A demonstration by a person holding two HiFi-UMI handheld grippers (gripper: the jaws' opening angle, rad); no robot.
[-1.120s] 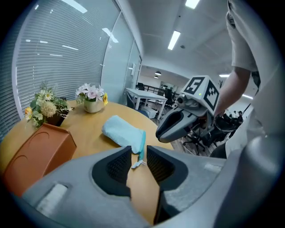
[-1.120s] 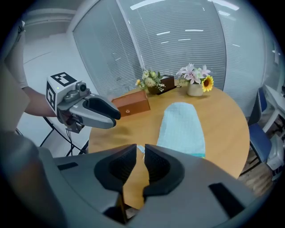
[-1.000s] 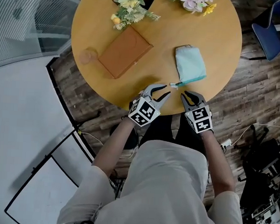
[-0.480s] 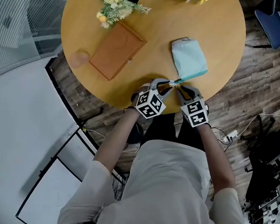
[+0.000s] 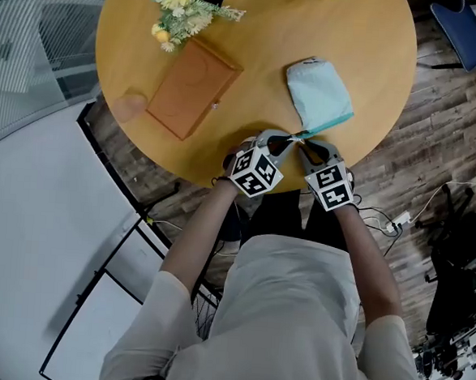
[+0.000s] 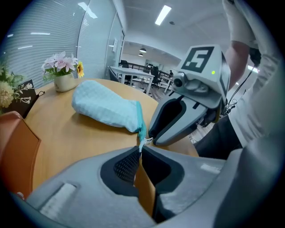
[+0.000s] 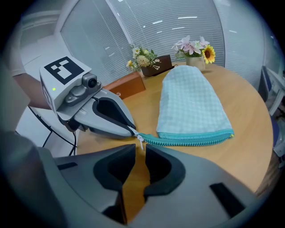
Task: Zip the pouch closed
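Pale-blue checked fabric pouch (image 5: 316, 91) lies just ahead of both grippers. Left gripper (image 6: 139, 149) seems clamped on its teal zipper (image 7: 191, 139) end; right gripper (image 7: 140, 150), jaws just opened wider and empty, should next pinch the white pull (image 7: 140, 141).

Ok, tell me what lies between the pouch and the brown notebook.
Nothing: between the pouch and the notebook there is only bare wooden table, shown in the head view.

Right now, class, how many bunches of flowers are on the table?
2: a yellow-white bunch by the brown notebook, and a pink bunch in a pot beyond the blue pouch. More could lie off-frame.
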